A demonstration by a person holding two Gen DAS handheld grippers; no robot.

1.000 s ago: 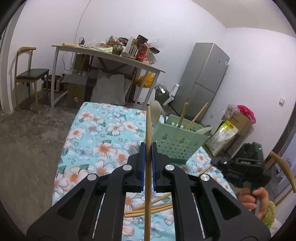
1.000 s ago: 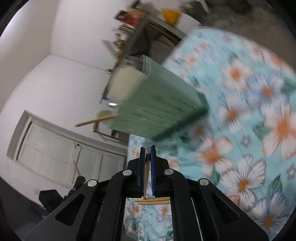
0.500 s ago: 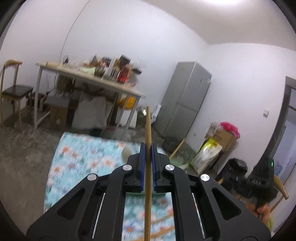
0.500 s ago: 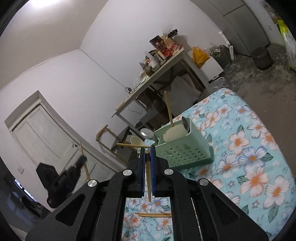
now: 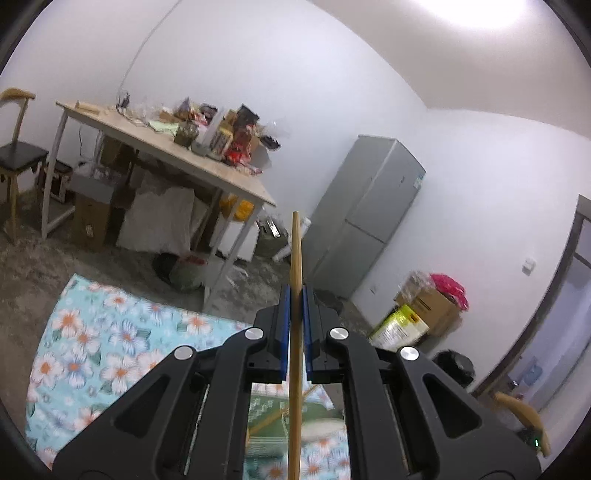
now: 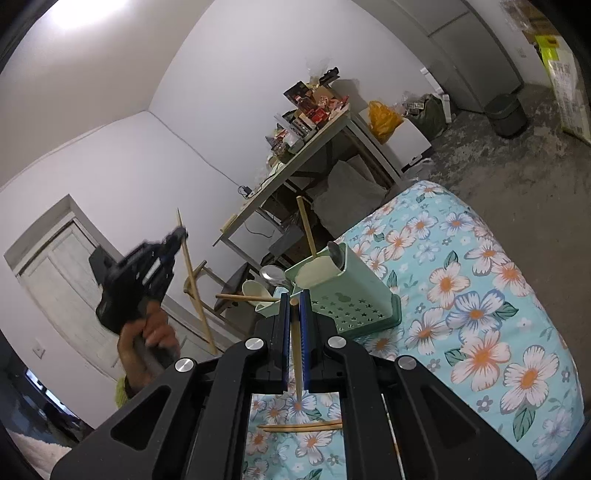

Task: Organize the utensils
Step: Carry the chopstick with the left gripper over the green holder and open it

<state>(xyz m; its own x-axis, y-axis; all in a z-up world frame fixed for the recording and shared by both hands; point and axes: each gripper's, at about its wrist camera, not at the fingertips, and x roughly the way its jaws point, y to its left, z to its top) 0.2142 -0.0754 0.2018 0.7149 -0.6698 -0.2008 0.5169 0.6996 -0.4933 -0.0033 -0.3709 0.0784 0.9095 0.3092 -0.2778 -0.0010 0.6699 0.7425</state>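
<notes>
Right gripper [image 6: 294, 301] clamps a chopstick [image 6: 295, 354] above two chopsticks [image 6: 299, 426] lying on the floral cloth [image 6: 480, 295]; beyond, the green basket [image 6: 351, 295] stands inside the far edge. Left gripper [image 5: 294, 295], raised clear, pinches a long stick [image 5: 294, 332] upright.

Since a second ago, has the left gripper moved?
Yes. The left gripper has risen: the green basket that stood ahead of its fingers now sits below them, and the chopstick tip points at the fridge.

Light: a ceiling lamp [image 5: 480, 14] is glaring above you.
Blur: your left hand [image 6: 147, 332] is smearing.
Edges: fisheye is bending the walls, corners darkening.
</notes>
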